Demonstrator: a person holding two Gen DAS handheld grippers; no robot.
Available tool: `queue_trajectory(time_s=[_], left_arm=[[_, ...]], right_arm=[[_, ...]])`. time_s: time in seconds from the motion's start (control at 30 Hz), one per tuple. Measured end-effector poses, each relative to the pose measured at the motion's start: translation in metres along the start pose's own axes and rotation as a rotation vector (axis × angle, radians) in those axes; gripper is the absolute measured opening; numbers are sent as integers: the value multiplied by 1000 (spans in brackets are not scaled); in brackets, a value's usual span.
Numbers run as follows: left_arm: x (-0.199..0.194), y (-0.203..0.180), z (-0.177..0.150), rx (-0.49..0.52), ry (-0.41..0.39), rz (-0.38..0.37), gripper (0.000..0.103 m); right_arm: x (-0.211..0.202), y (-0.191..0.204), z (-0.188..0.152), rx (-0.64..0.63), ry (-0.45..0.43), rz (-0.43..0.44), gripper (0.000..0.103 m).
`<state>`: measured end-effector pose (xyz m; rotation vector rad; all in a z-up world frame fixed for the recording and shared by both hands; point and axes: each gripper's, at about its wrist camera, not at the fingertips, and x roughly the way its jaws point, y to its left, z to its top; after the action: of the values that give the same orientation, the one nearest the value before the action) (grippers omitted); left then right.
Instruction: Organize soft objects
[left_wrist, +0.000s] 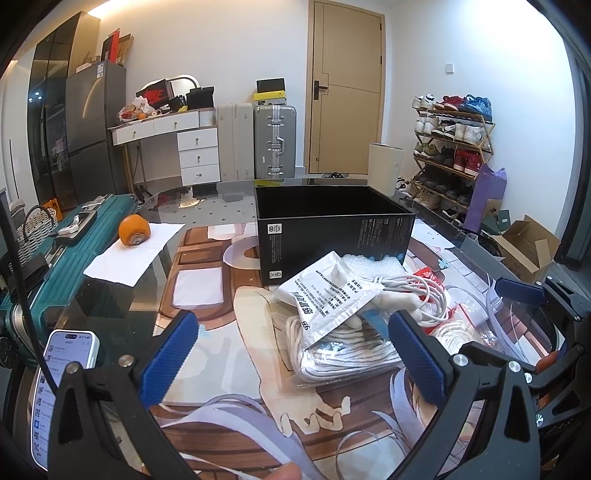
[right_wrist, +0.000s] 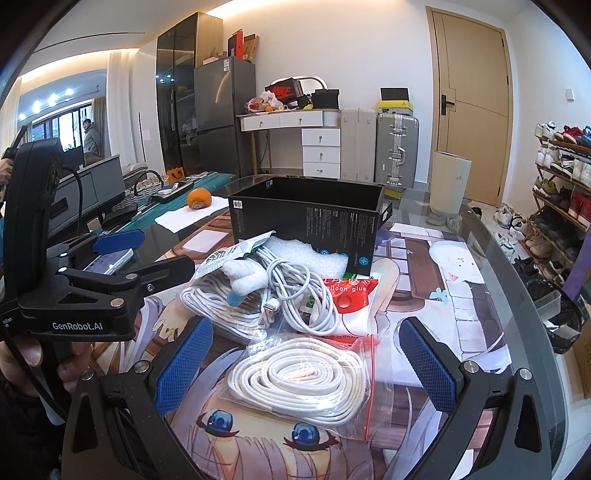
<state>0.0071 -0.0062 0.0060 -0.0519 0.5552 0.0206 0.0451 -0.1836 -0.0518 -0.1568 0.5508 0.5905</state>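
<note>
A pile of soft items lies on the glass table in front of an open black box (left_wrist: 332, 225) (right_wrist: 306, 218). My left gripper (left_wrist: 293, 354) is open, and a bag of white rope (left_wrist: 343, 347) under a white printed pouch (left_wrist: 325, 295) lies just ahead between its pads. My right gripper (right_wrist: 306, 363) is open around a clear zip bag of coiled white cord (right_wrist: 303, 380), not touching it. Behind that lie a white USB cable (right_wrist: 295, 291), a red balloon glue pack (right_wrist: 351, 295) and white foam (right_wrist: 306, 251).
An orange (left_wrist: 133, 229) sits on white paper (left_wrist: 129, 254) at the left, beside a teal suitcase (left_wrist: 55, 258). A phone (left_wrist: 62, 387) lies near my left gripper. The curved table edge (right_wrist: 517, 258) runs at the right, with a shoe rack (right_wrist: 561, 184) beyond.
</note>
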Motion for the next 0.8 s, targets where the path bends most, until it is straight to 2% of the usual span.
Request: queue_trajectory(time_s=[0.47, 0.8], left_arm=[[5, 0, -1, 8, 16, 7, 103], [16, 2, -3, 19, 62, 12, 103]], right_arm=[[16, -3, -7, 9, 96, 11, 103], [36, 0, -20, -14, 176, 20, 103]])
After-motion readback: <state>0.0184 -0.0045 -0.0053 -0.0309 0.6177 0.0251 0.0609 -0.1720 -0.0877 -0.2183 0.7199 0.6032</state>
